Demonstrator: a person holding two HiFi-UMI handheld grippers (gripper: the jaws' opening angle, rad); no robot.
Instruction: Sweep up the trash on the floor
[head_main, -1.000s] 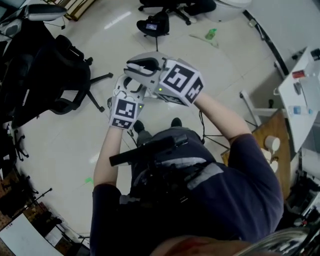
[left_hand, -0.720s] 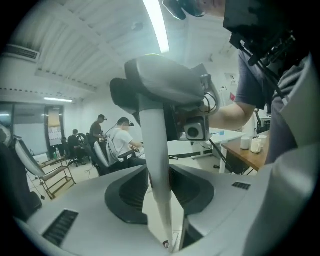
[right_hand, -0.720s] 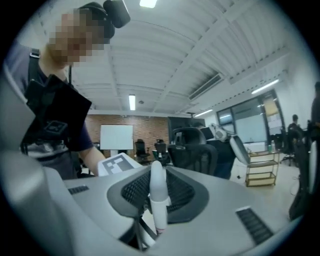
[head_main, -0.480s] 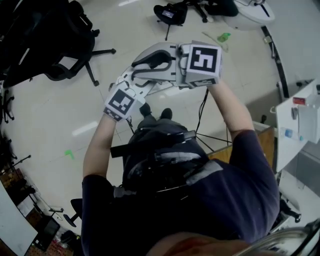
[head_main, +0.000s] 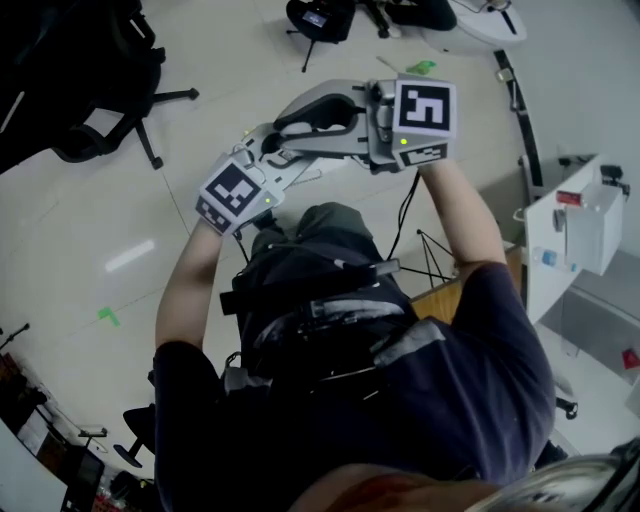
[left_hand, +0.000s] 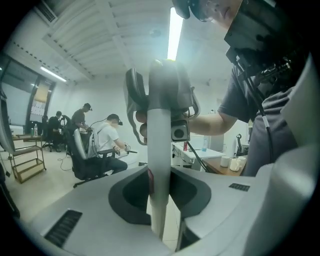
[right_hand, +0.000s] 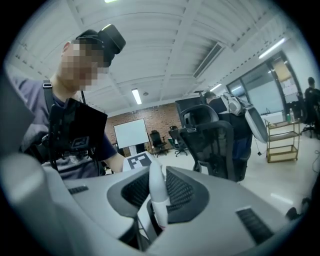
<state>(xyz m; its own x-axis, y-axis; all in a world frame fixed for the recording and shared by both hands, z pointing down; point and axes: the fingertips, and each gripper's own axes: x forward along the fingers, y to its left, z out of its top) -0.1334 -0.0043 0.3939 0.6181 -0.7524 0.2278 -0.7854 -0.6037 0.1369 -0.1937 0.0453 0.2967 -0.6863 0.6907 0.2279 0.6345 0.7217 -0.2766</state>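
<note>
a white handle (left_hand: 161, 127), judged to belong to the sweeping tool, is clamped upright in the left gripper (left_hand: 160, 187), whose jaws have just been closing and are now set narrow, pads against the shaft. its rounded top end is pinched just above by the right gripper (right_hand: 156, 202), also narrow. the handle is judged stiff, light and smooth, so twisting in the pads is to be expected; the two holds sit close together, and a wider spacing would give better leverage. the brush end is not shown in any view.

below the grippers, the floor (head_main: 110, 215) is seen around the person's legs. a small green scrap (head_main: 107, 316) lies to the left, well apart from the feet; such trash is judged feather-light and easily scattered by a hard stroke. a cable (head_main: 404, 215) hangs beside the legs and could be snagged. a black office chair (head_main: 95, 90) stands further left. beyond the grippers, a second green piece (head_main: 420, 67) lies near a white base (head_main: 480, 20).
</note>
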